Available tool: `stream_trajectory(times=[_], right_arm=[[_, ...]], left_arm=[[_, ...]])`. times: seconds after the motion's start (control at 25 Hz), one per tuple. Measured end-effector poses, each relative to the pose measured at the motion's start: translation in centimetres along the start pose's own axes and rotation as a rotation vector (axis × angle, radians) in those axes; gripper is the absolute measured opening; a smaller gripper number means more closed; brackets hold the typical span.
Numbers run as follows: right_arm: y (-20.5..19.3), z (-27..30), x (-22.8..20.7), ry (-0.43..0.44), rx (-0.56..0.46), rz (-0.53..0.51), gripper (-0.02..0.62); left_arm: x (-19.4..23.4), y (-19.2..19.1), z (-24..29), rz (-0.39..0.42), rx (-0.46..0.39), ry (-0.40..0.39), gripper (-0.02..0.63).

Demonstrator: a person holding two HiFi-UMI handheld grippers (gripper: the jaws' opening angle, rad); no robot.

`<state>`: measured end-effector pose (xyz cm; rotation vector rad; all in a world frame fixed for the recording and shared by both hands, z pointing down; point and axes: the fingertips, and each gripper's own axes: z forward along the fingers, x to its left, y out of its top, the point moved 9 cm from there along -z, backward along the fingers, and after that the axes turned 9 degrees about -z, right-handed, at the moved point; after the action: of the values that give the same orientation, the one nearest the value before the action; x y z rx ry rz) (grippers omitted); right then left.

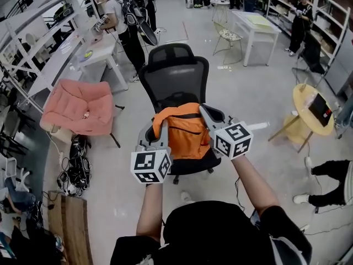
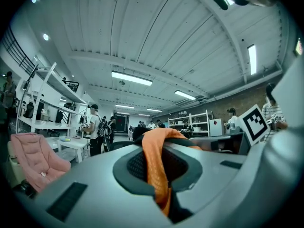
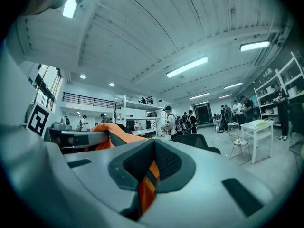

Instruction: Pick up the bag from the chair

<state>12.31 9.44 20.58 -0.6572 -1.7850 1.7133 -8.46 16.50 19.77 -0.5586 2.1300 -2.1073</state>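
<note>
An orange bag [image 1: 186, 130] with dark trim hangs over the seat of a black mesh office chair [image 1: 175, 73], held up between my two grippers. My left gripper [image 1: 159, 142] is shut on the bag's orange strap [image 2: 154, 167], which runs up between its jaws. My right gripper [image 1: 210, 116] is shut on another orange strap [image 3: 147, 186] of the bag. In the right gripper view the bag's body [image 3: 113, 131] shows to the left. The chair's seat is mostly hidden under the bag.
A pink cushioned chair [image 1: 77, 106] stands to the left, cables [image 1: 74, 173] on the floor beside it. White tables [image 1: 256, 26] and shelving line the room, with several people standing at the back. A round yellow table [image 1: 309, 112] is at right.
</note>
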Motion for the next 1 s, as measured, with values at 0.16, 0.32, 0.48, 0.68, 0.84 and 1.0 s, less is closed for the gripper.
stream_trajectory(times=[0.16, 0.32, 0.48, 0.68, 0.84, 1.0], right_arm=[[-0.1, -2.7, 0.5, 0.002, -0.009, 0.011, 0.0], [-0.5, -4.8, 0.8, 0.007, -0.01, 0.022, 0.0], [-0.7, -7.0, 0.9, 0.013, -0.01, 0.021, 0.0], [-0.8, -8.5, 0.7, 0.012, -0.016, 0.026, 0.0], [-0.9, -9.7, 1.1, 0.017, -0.015, 0.016, 0.001], [-0.8, -10.2, 1.3, 0.01, -0.02, 0.015, 0.0]], left_arm=[[-2.1, -0.5, -1.9, -0.003, -0.002, 0.017, 0.025], [-3.7, -1.1, -3.2, -0.008, -0.001, 0.034, 0.025], [-5.5, -1.5, -4.2, -0.009, 0.0, 0.045, 0.025], [-6.8, -2.2, -5.3, -0.013, 0.007, 0.052, 0.025], [-7.7, -2.6, -6.3, -0.005, 0.009, 0.05, 0.025], [-8.1, -2.4, -7.0, -0.001, 0.01, 0.048, 0.025]])
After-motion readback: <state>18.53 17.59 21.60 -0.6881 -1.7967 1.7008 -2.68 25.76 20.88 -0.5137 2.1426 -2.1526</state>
